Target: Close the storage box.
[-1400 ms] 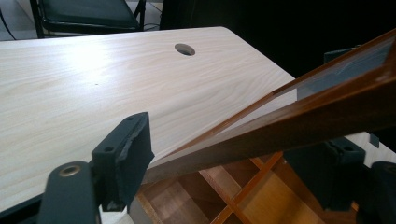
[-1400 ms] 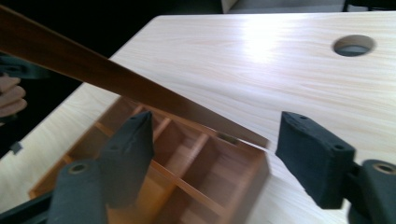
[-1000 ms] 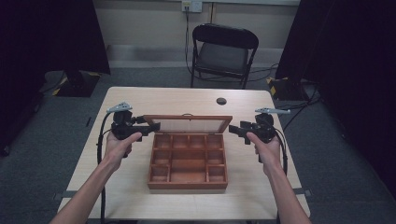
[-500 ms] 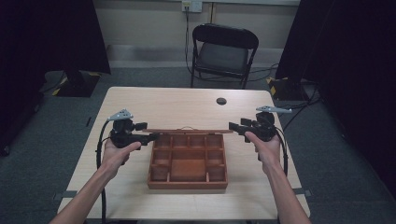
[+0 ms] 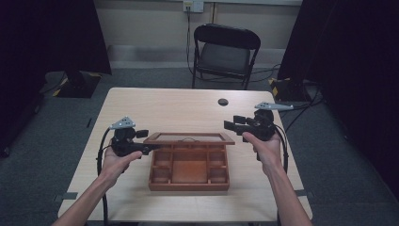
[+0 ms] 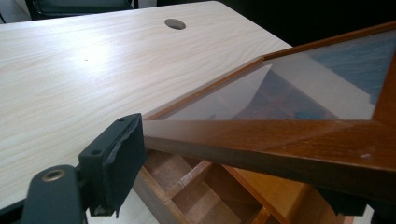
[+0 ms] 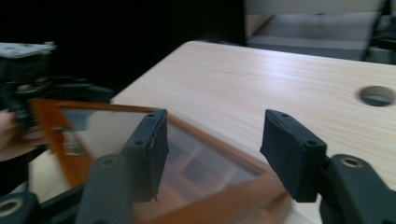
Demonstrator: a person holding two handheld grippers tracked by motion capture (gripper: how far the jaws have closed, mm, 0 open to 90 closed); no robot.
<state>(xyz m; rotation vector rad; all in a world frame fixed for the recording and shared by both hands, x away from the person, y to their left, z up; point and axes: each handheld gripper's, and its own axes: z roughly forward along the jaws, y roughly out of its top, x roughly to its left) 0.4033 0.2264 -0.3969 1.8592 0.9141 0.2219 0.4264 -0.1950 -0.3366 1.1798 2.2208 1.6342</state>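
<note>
A wooden compartment box (image 5: pixel 188 187) sits at the middle of the table, and its glass-paned lid (image 5: pixel 189 138) hangs tilted over the back half. My left gripper (image 5: pixel 149 149) is shut on the lid's left frame rail (image 6: pixel 280 140). One pad (image 6: pixel 119 158) presses the rail's edge, though these jaws have just been easing open slightly. My right gripper (image 5: pixel 229 125) hovers above the lid's right corner, open. Its jaws have just been closing with nothing between them (image 7: pixel 210 149). The lid (image 7: pixel 187 168) lies beyond and below them.
The light wood table (image 5: pixel 179 108) has a round cable hole (image 5: pixel 223 101) behind the box. A black folding chair (image 5: pixel 226 52) stands past the far edge. Dark curtains flank both sides. Bare tabletop stretches behind and to each side of the box.
The lid has swung down from nearly upright to a low tilt over the box. My right gripper has come off the lid and risen. My left gripper followed the lid down.
</note>
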